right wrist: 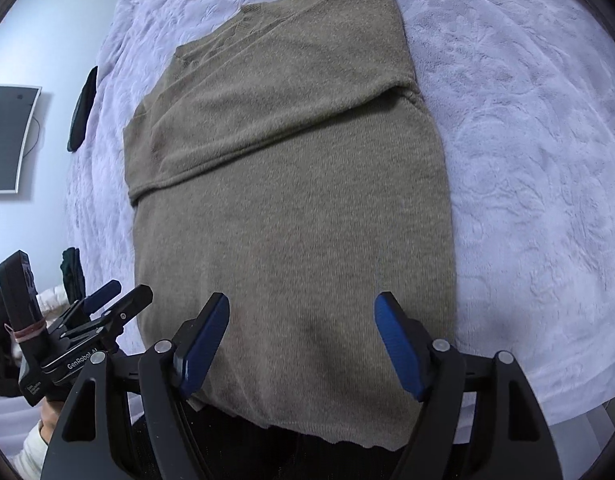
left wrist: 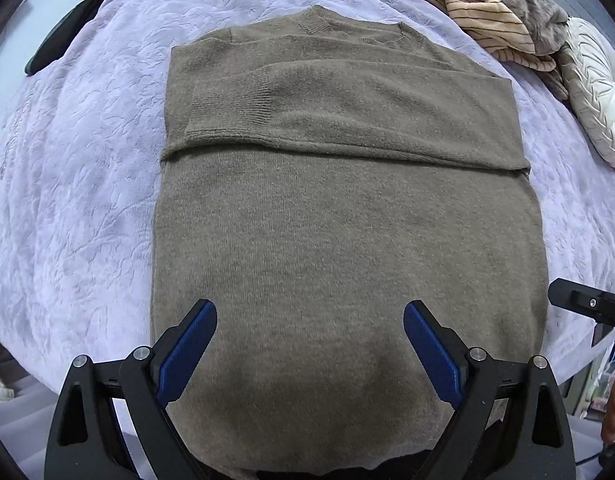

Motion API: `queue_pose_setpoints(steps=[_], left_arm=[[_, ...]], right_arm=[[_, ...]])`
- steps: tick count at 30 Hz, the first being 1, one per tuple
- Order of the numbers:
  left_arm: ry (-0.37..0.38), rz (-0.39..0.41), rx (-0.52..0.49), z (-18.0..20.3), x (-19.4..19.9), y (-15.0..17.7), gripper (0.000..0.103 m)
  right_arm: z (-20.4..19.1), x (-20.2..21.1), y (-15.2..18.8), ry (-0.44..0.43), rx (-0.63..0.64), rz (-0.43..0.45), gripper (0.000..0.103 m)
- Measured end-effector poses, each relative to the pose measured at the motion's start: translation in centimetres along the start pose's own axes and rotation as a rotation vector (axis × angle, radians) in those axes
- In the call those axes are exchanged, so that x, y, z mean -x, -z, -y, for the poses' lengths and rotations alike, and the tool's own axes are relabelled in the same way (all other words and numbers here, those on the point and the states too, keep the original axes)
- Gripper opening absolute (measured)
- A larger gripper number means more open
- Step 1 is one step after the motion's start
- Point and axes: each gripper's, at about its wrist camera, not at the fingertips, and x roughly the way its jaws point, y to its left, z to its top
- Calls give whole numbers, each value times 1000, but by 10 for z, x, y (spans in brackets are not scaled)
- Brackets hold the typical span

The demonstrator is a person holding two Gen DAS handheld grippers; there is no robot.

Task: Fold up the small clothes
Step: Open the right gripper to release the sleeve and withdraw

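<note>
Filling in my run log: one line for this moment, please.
stage: sleeves folded in | sweater: flat on bedspread | left gripper: open, empty | right gripper: open, empty

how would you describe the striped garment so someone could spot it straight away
Start from the lavender bedspread with the brown sweater laid flat in its middle. In the left wrist view, look past the sweater's collar to the far right corner, where a crumpled heap lies beside a white round cushion. The striped garment is cream with thin dark stripes, the only patterned cloth there.
</note>
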Motion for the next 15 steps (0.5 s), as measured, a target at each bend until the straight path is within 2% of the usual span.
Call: queue_pose_setpoints(steps=[15], left_arm=[[-2, 7, 81, 9, 23, 25, 95]], right_arm=[[-1, 6, 9, -25, 58, -20, 85]])
